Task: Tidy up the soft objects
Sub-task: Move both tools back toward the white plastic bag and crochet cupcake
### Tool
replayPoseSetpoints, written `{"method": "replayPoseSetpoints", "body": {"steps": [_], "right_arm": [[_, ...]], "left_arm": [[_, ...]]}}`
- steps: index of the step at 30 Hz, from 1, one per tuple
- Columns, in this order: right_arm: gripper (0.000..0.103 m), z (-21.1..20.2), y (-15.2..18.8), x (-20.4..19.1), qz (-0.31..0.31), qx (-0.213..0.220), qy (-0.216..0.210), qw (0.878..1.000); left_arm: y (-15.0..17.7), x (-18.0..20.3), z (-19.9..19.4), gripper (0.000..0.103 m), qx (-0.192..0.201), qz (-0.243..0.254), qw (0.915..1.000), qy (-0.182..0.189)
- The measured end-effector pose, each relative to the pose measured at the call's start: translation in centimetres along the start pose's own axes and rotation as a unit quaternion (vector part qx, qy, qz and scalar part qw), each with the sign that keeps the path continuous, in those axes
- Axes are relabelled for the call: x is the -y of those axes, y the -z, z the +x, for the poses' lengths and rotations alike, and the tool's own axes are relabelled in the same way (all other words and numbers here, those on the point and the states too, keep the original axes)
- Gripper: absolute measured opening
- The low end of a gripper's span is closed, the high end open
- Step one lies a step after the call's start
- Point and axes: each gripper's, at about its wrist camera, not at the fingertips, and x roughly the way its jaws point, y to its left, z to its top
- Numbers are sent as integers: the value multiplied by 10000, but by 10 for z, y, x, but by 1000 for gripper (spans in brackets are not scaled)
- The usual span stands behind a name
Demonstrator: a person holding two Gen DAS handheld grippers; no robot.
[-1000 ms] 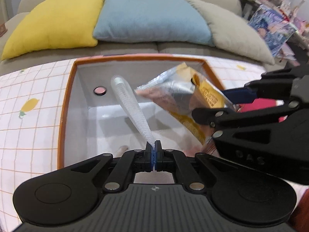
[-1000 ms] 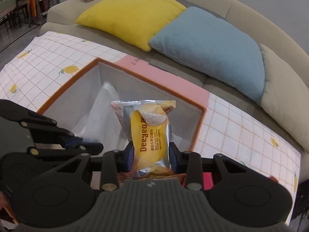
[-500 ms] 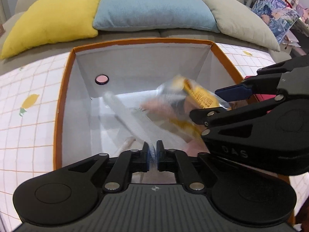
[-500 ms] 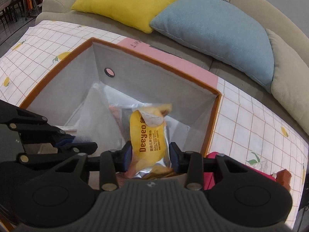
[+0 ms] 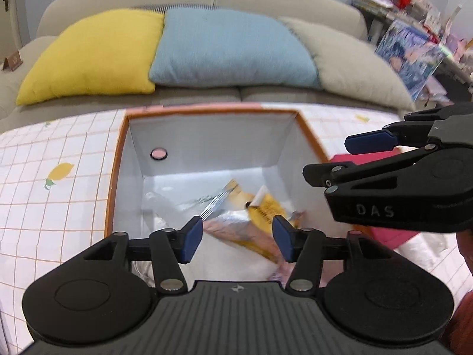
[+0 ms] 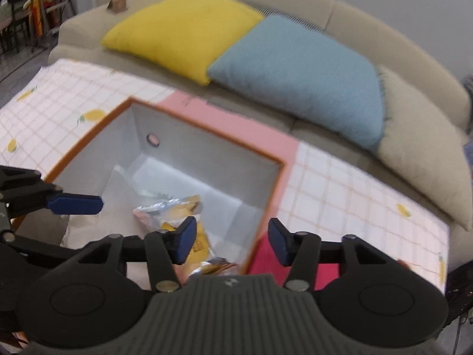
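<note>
Both claws, the left gripper [image 5: 237, 238] and the right gripper [image 6: 231, 244], have just been opening with nothing pinched, and the light, crinkly, slippery snack packet [image 6: 174, 216] lies inside the orange-rimmed storage box [image 6: 207, 131], best pinched by its flat sealed edge.

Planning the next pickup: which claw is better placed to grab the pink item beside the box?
Right. The right claw hangs open directly over the pink item; the left claw sits over the box.
</note>
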Motion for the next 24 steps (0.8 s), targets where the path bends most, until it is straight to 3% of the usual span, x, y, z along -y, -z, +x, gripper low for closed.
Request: {"method": "replayPoseSetpoints", "body": {"steps": [6,13,19,24], "right_arm": [[54,-53,24,17,409,605,97,9973],[54,-99,80,45,1086,1060,391,9876],[54,-129,140,64,1664,1163,687,9768],[54,-137,182,76,1816,1050,979,9728]], "left_arm": [[5,26,-38,65,620,149,9979,110],[25,65,-72,65,1179,241,9896,789],[44,101,-75,65,1264,319,9833,1268],[56,135,-61,65,929,595,9823,1513]]}}
